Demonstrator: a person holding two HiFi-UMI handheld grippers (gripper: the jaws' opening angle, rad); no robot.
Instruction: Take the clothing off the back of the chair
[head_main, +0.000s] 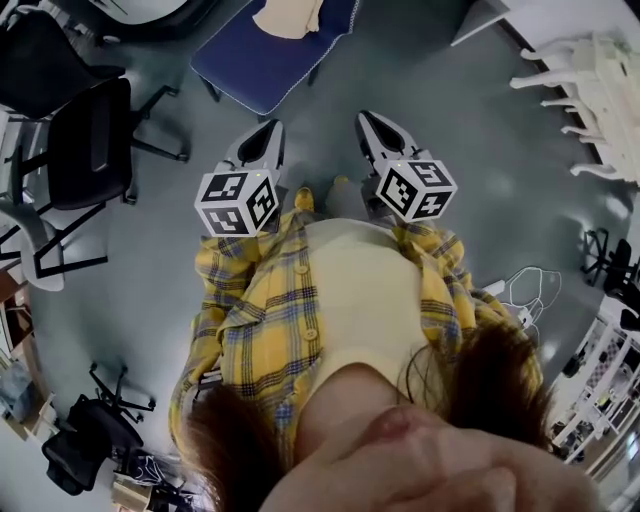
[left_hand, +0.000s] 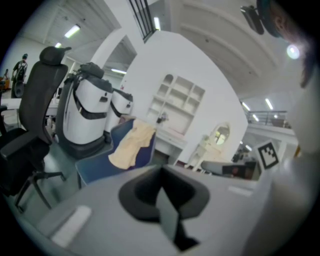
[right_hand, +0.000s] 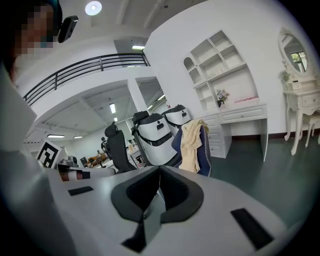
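Observation:
A cream garment (head_main: 288, 15) hangs over the back of a blue chair (head_main: 262, 62) at the top of the head view, a step ahead of me on the grey floor. My left gripper (head_main: 262, 130) and right gripper (head_main: 373, 122) are held side by side in front of my body, both pointing toward that chair and well short of it. In the left gripper view the garment (left_hand: 132, 145) drapes down the chair's (left_hand: 97, 165) backrest beyond the left gripper (left_hand: 161, 171), which is shut and holds nothing. The right gripper (right_hand: 160, 172) is also shut and holds nothing, with the garment (right_hand: 190, 145) on the chair (right_hand: 204, 150) ahead.
Black office chairs (head_main: 85, 140) stand to the left. White chairs (head_main: 590, 95) lie stacked at the right. Two white rounded machines (left_hand: 87, 112) stand behind the blue chair, next to a white desk with shelves (right_hand: 235, 117) and a vanity mirror (right_hand: 295, 55).

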